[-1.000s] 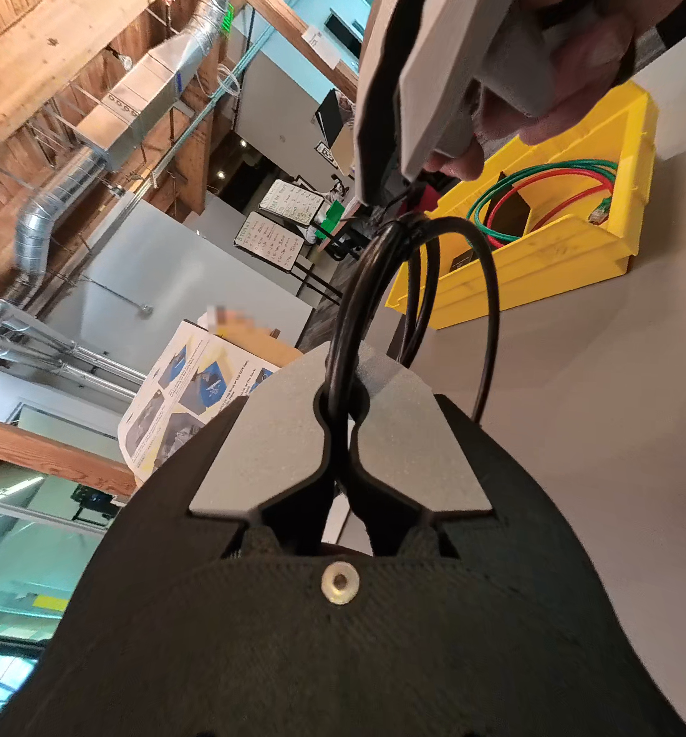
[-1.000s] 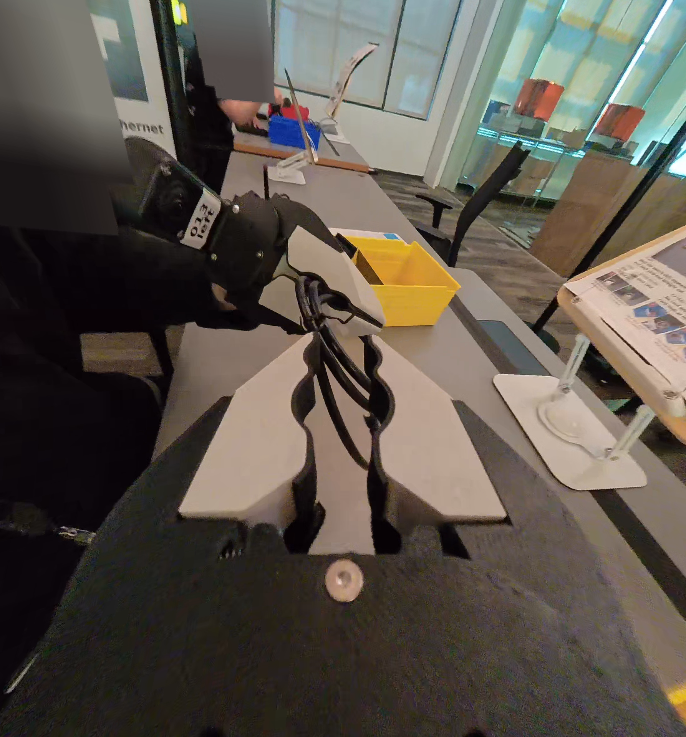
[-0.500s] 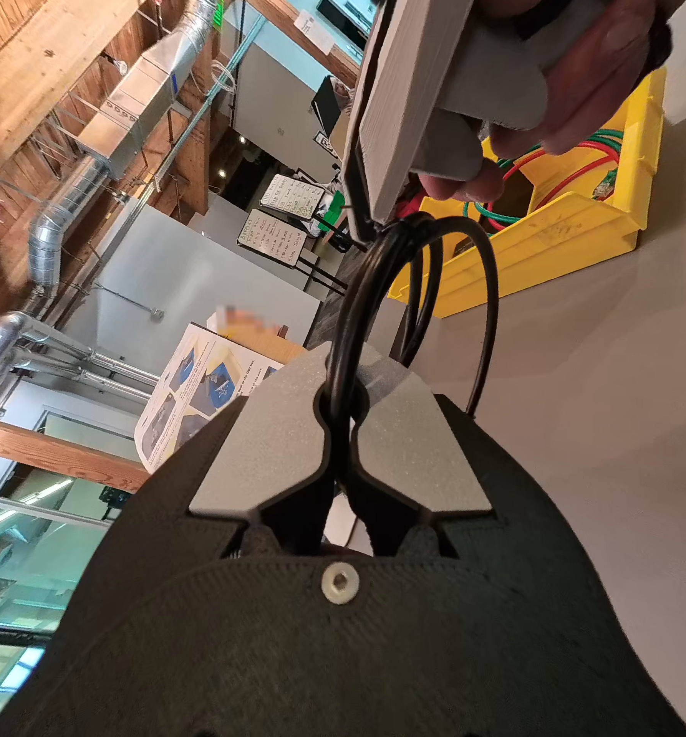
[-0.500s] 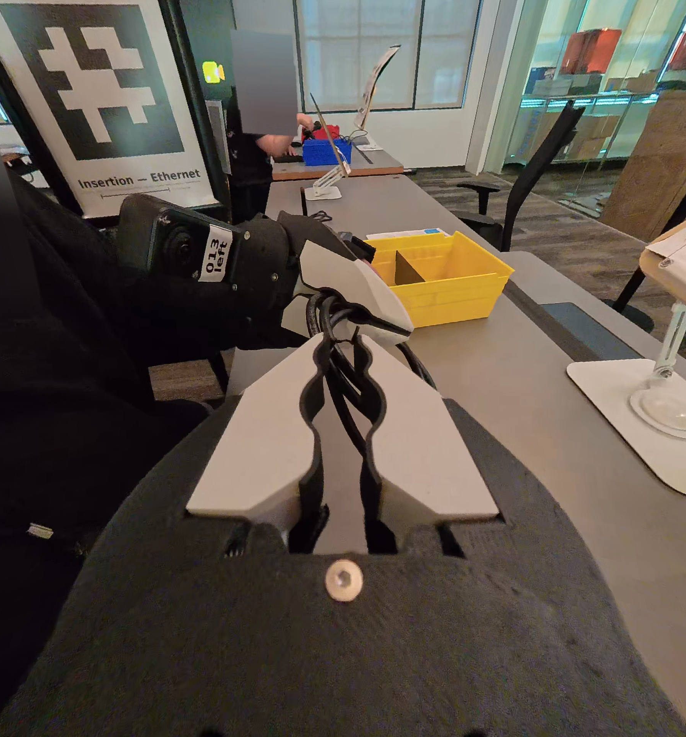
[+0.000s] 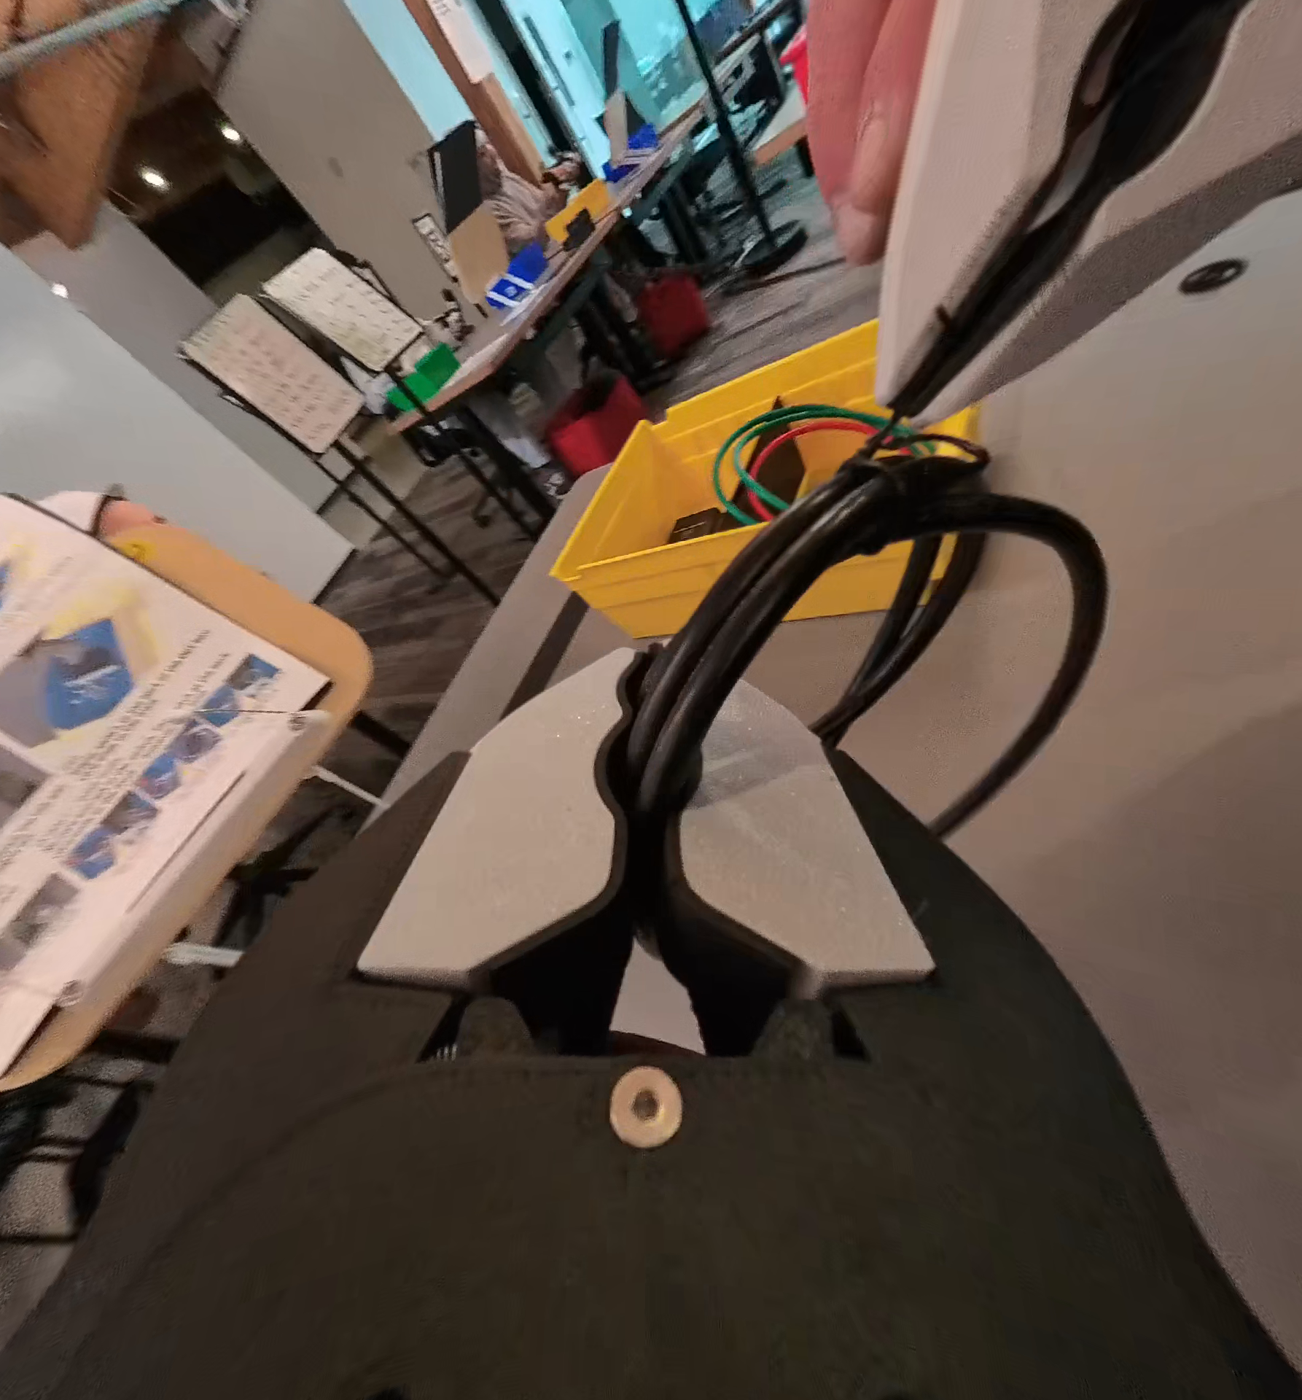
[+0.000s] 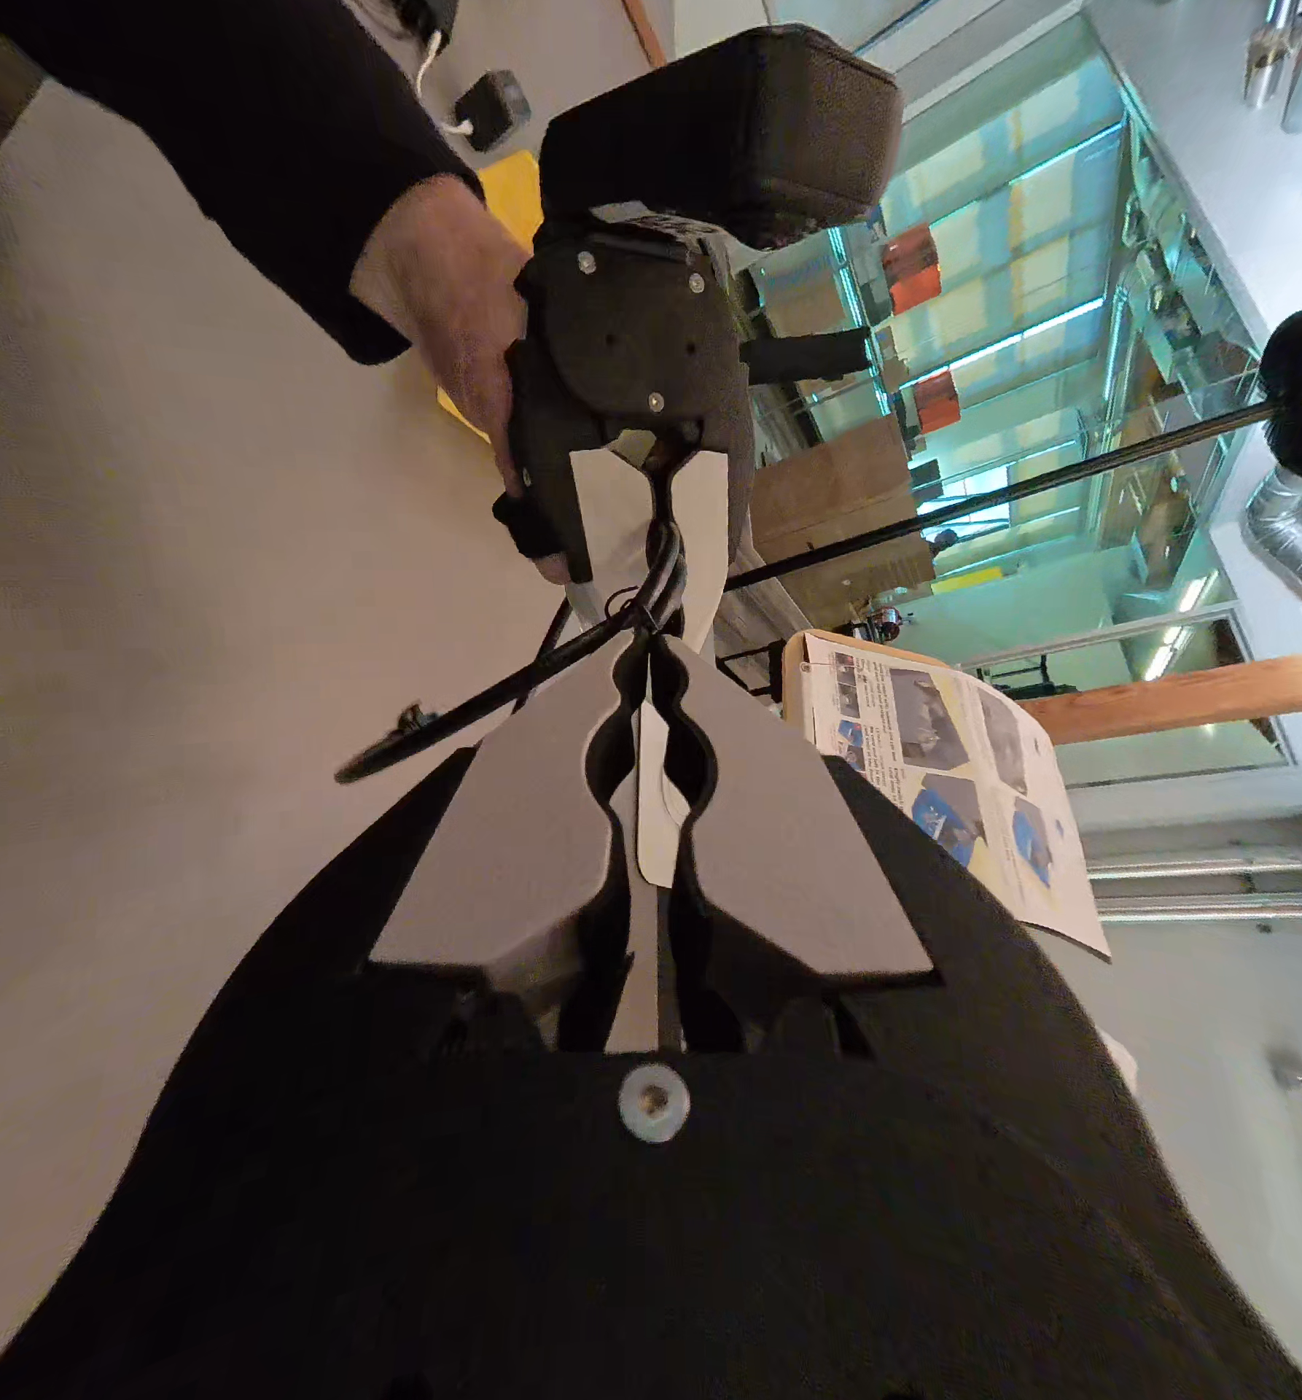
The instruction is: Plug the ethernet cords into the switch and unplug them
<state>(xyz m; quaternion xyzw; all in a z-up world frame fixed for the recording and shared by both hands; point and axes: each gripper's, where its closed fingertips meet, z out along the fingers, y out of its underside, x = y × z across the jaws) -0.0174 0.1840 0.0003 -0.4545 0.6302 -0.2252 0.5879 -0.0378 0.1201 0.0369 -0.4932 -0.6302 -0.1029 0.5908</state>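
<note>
Both wrist cameras face each other closely, sharing the coiled cord (image 5: 845,523).

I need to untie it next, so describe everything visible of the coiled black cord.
The coiled black cord is a glossy, rubbery-looking bundle of several loops, bound at one spot by a thin dark twist tie. The left hand-held gripper is shut on the loops. The right hand-held gripper pinches the tie's thin end. The bundle hangs above the grey table, in front of the yellow bin.
</note>
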